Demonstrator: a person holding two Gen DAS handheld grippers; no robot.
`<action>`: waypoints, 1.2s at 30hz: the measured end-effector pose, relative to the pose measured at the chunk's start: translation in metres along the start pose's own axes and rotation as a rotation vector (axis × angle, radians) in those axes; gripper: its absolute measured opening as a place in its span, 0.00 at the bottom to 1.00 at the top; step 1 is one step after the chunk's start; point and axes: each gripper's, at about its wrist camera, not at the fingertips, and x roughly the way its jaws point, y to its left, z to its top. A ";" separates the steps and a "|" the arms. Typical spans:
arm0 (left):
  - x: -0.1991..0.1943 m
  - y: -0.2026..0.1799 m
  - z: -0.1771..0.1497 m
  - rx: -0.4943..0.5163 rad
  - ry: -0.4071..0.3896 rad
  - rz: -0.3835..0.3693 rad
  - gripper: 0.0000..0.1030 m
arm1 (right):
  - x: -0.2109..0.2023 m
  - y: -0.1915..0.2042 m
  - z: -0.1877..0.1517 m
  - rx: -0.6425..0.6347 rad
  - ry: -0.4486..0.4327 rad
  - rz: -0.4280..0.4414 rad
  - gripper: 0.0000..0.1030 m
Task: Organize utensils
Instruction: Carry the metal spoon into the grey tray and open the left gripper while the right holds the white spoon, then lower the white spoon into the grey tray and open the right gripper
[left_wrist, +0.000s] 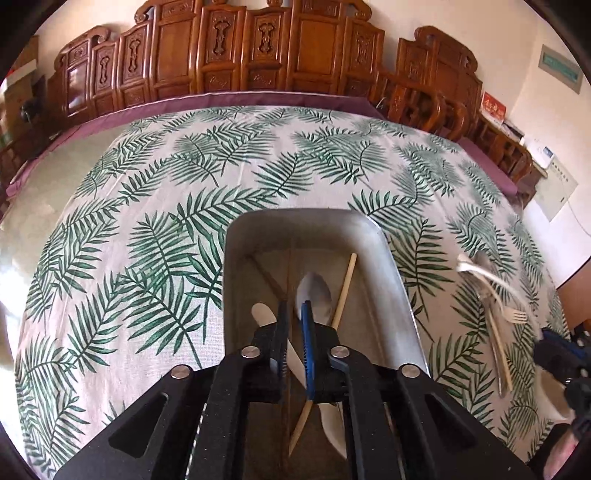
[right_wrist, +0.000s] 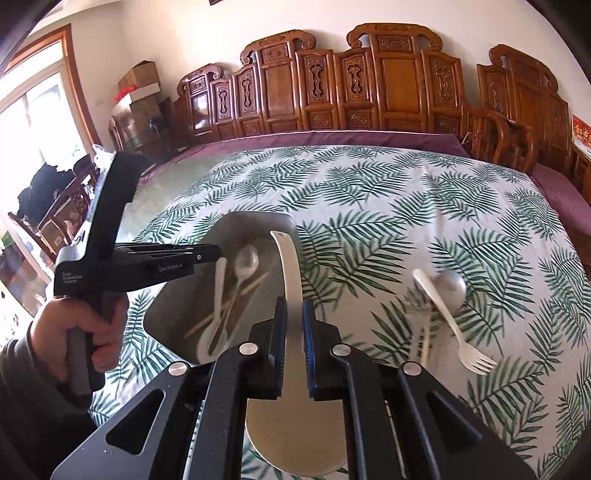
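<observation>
The left hand-held gripper (left_wrist: 295, 325) hangs over a grey tray (left_wrist: 391, 266) on the leaf-print tabletop (left_wrist: 147, 221), its jaws slightly apart with nothing clamped; in the tray lie a metal spoon (left_wrist: 314, 291), a chopstick (left_wrist: 345, 288) and a white utensil (left_wrist: 264, 312). The right hand-held gripper (right_wrist: 294, 321) is clamped on the handle of a white rice paddle (right_wrist: 286, 266). A white fork (right_wrist: 452, 321) and another metal spoon (right_wrist: 448, 286) lie on the cloth to the tray's right.
</observation>
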 end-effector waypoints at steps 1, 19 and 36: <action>-0.002 0.000 0.001 -0.001 -0.006 -0.002 0.12 | 0.001 0.003 0.002 -0.004 0.001 0.001 0.10; -0.055 0.044 0.010 -0.049 -0.125 0.068 0.63 | 0.026 0.051 0.026 -0.060 0.005 0.039 0.10; -0.075 0.089 0.011 -0.124 -0.168 0.124 0.90 | 0.077 0.075 0.035 -0.028 0.042 0.033 0.10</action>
